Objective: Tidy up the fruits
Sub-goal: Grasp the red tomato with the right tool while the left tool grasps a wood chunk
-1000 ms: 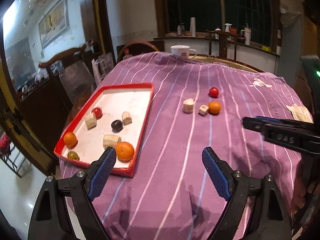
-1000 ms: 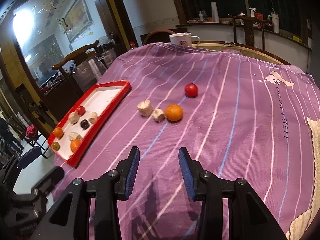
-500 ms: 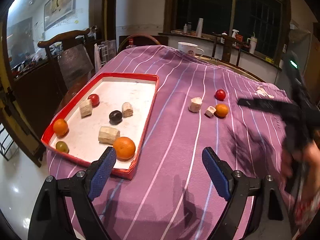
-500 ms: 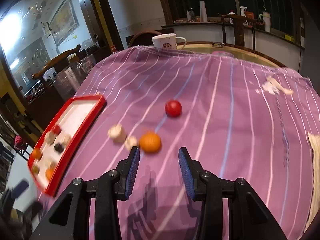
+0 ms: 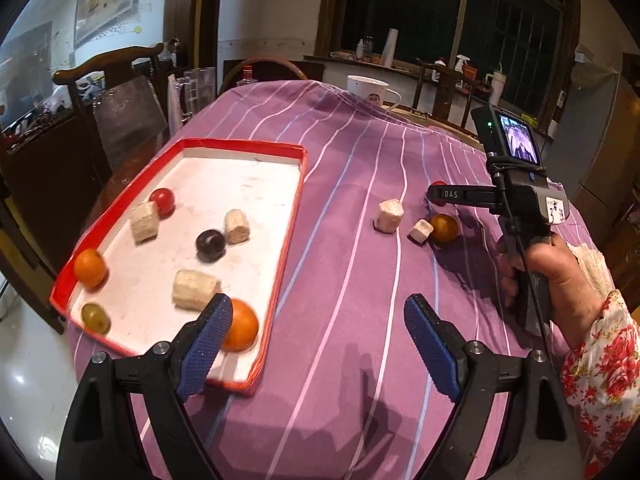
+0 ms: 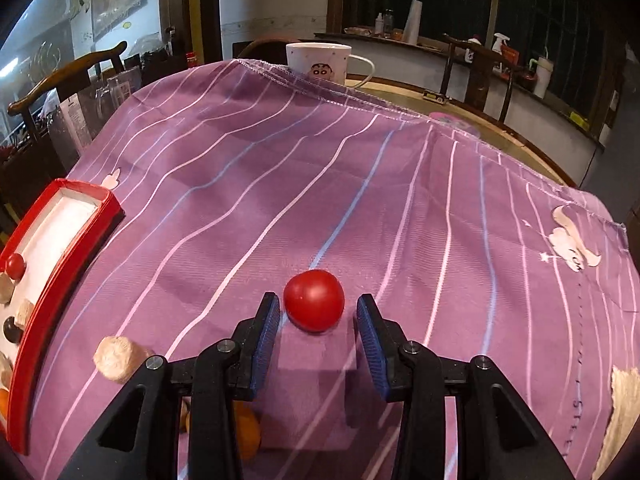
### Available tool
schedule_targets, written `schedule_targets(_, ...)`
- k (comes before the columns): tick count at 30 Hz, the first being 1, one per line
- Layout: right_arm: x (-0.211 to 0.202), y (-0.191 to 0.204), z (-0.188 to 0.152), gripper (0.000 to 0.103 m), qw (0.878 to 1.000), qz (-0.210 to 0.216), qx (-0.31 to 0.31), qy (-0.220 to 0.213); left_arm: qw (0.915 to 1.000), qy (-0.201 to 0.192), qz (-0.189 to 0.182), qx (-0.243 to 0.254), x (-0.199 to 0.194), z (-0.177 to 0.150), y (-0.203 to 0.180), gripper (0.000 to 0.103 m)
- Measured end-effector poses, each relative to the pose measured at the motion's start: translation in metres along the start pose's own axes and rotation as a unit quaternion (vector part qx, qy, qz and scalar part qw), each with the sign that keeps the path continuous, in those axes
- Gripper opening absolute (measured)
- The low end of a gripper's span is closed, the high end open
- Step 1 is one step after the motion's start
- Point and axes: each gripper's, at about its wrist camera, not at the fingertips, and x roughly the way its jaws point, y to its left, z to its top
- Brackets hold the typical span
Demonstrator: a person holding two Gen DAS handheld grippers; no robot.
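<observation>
While spread, right tool (image 6: 316,322) flanks tomato (image 6: 314,300) — untouched.

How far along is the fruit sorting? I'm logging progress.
Eight pieces already lie in the red tray. The right gripper, open, brackets the red tomato. The orange and two pale chunks remain on the cloth. The left gripper is empty.

We are looking at a dim room: dark windows (image 5: 516,36) are filling the far wall above a cluttered counter (image 6: 400,44), a framed picture (image 5: 108,4) is hanging on the left wall, wooden chairs (image 5: 108,80) are standing beside the tabletop (image 6: 460,108), and the pale floor (image 5: 24,368) is reflecting light.
</observation>
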Motion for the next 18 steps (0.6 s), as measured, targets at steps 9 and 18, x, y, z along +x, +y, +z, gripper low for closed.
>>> schedule_targets(9, -0.017, -0.026, -0.011, 0.034, 0.997, 0.051, 0.063, -0.004, 0.9969, 0.055, -0.056, 0.007, 0.042, 0.040, -0.026, 0.087)
schedule_targets(18, -0.053, -0.035, -0.035, 0.035, 0.993, 0.095, 0.066, -0.009, 0.9925, 0.088, -0.083, -0.016, 0.117, 0.093, -0.045, 0.073)
